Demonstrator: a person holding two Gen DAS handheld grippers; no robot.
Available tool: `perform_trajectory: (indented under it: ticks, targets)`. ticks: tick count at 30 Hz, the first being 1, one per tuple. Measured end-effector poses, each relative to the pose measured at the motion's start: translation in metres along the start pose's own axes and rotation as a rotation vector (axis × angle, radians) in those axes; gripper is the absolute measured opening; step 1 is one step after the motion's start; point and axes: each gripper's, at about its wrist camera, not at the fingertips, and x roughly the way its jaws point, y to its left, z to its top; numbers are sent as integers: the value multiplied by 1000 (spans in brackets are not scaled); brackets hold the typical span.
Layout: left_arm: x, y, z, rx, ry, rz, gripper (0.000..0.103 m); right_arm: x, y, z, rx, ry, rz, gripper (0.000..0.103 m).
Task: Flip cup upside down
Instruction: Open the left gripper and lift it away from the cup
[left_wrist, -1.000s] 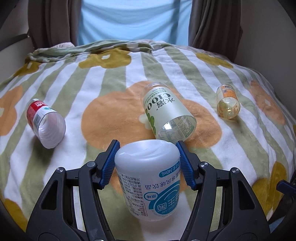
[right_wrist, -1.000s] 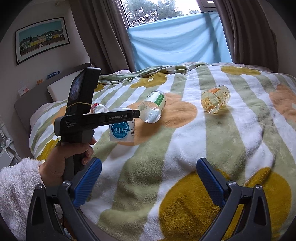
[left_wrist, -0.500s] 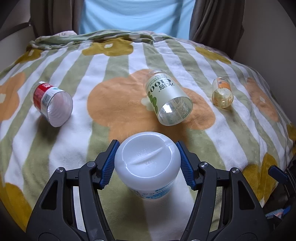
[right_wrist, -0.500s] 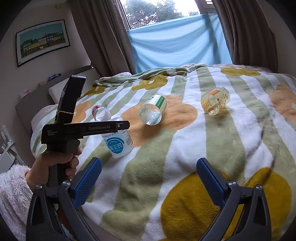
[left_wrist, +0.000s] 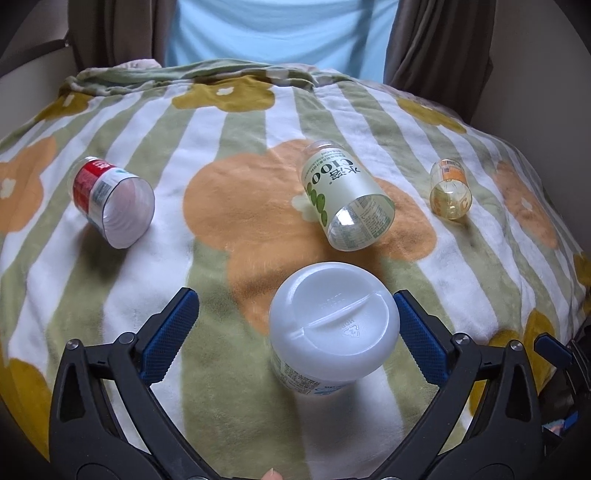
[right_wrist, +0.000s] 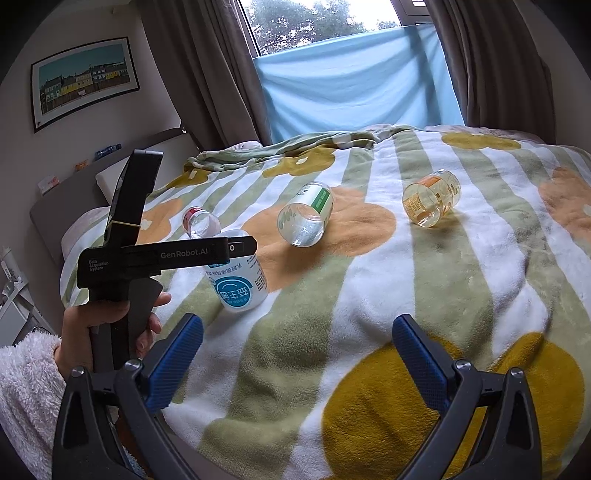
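A white plastic cup (left_wrist: 334, 325) with a blue label stands upside down on the striped blanket (left_wrist: 229, 122), its base facing up. My left gripper (left_wrist: 293, 301) is open around it. The right pad sits close against the cup's side and the left pad is well off it. In the right wrist view the same white cup (right_wrist: 240, 284) rests mouth-down, slightly tilted, under the left gripper's body (right_wrist: 166, 254), which a hand (right_wrist: 107, 321) holds. My right gripper (right_wrist: 295, 325) is open over the blanket's near part, with nothing between its fingers.
Three other cups lie on their sides: a red-labelled one (left_wrist: 110, 206) at the left, a clear green-labelled one (left_wrist: 343, 199) just beyond the white cup, and a small orange-labelled one (left_wrist: 450, 192) at the right. Curtains and a blue sheet (right_wrist: 354, 85) stand behind the bed.
The left gripper turned the white cup over until its base faced up, set it on the blanket and opened. The right gripper stayed put.
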Motion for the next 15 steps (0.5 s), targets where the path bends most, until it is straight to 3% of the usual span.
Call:
perform_trajectory:
  ticks: [7, 15]
  targets:
    - [-25, 8, 0, -37, -28, -9, 103, 0, 6, 1, -44, -3, -28, 102]
    - [-130, 9, 11, -24, -186, -24, 103, -52, 46, 33, -106, -97, -97, 102]
